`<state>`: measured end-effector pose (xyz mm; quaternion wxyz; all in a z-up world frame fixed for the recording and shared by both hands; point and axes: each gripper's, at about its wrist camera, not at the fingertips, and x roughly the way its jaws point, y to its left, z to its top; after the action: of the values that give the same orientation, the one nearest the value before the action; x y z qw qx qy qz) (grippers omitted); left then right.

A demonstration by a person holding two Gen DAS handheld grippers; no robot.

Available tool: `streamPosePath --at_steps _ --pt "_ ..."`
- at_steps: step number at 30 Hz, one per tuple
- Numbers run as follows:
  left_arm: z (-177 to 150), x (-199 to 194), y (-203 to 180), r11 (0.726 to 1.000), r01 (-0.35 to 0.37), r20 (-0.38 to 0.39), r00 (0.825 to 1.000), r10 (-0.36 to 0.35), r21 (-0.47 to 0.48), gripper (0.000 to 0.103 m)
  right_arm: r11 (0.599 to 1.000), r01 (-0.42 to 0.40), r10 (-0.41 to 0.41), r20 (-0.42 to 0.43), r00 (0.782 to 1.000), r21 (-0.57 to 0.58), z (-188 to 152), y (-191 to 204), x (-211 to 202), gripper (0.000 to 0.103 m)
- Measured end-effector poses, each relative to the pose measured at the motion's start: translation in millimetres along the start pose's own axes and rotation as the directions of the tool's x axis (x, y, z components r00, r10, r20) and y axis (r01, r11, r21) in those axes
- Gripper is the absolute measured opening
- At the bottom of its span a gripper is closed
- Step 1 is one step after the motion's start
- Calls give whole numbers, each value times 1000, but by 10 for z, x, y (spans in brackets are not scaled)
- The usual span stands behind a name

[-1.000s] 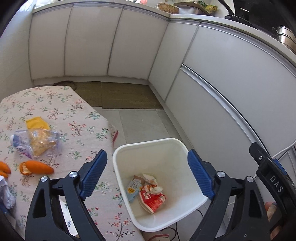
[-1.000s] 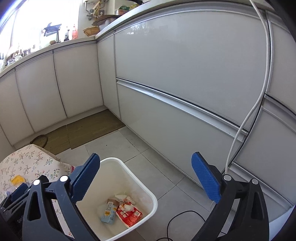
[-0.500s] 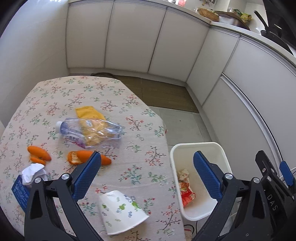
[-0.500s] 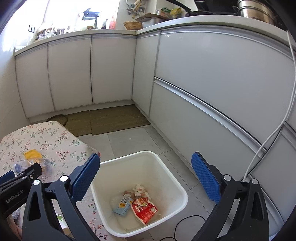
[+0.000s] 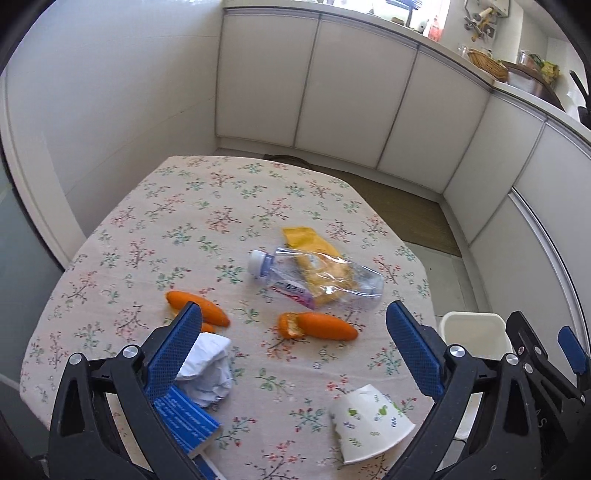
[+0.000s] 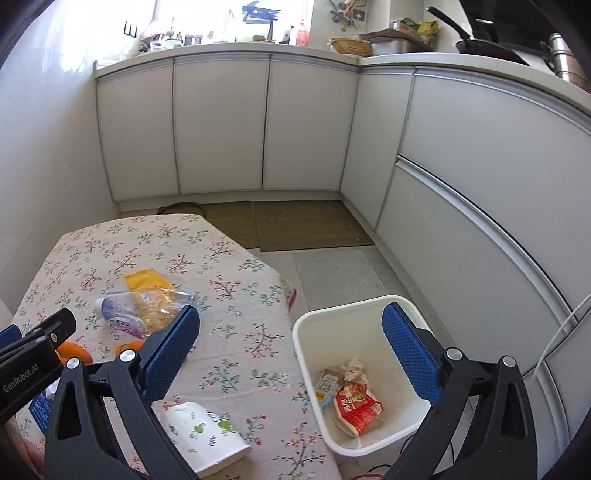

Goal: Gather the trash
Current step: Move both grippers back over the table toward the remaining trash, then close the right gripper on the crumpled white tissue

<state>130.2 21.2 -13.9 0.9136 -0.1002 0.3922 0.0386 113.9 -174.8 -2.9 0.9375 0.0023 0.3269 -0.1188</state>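
White cabinet doors (image 6: pixel 221 125) run along two walls and meet at a corner. On the countertop (image 6: pixel 454 57) above sit a wicker basket (image 6: pixel 349 45), a black frying pan (image 6: pixel 484 46) and a steel pot (image 6: pixel 563 55). Two woven mats (image 6: pixel 291 225) lie on the tiled floor (image 6: pixel 332 269).

Both feeds look bright from my end, daylight pouring in from the window (image 6: pixel 236 22) over the counter – it's blown out to pure white in both views. The white cabinets (image 6: pixel 221 125) pick up a soft sheen, no harsh glare. Shadows on the tablecloth (image 5: pixel 221 206) are faint and soft. Heavy fisheye bend though – cabinet lines bow hard and the corners go black. Focus is decent mid-frame, print on the bottle (image 5: pixel 314 273) is a bit smeared, and the wrapper text in the bin (image 6: pixel 354 369) stays too soft for me to read.
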Motion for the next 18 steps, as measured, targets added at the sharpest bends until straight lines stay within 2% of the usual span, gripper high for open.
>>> streamPosePath --at_steps 5,8,11,13,15,18 --pt "75 -69 426 996 -65 -5 998 65 -59 96 994 -98 96 -48 994 -47 -58 431 4 96" --pt "95 -108 666 991 -91 -12 996 90 -103 96 980 -188 179 -111 977 -71 -113 732 37 96" --pt "173 -186 918 983 -102 -9 995 102 -155 96 957 -276 256 -193 947 -83 -193 1031 123 96" --pt "233 -249 1079 976 -102 -1 995 104 -190 96 937 -339 305 -275 912 -83 -274 1237 226 96" --pt "291 -313 1255 967 -95 5 995 99 -235 96 910 -408 357 -374 856 -67 -380 1423 348 96" --pt "325 -364 1448 956 -95 5 995 101 -279 96 882 -471 402 -477 782 -29 -535 1664 473 96"
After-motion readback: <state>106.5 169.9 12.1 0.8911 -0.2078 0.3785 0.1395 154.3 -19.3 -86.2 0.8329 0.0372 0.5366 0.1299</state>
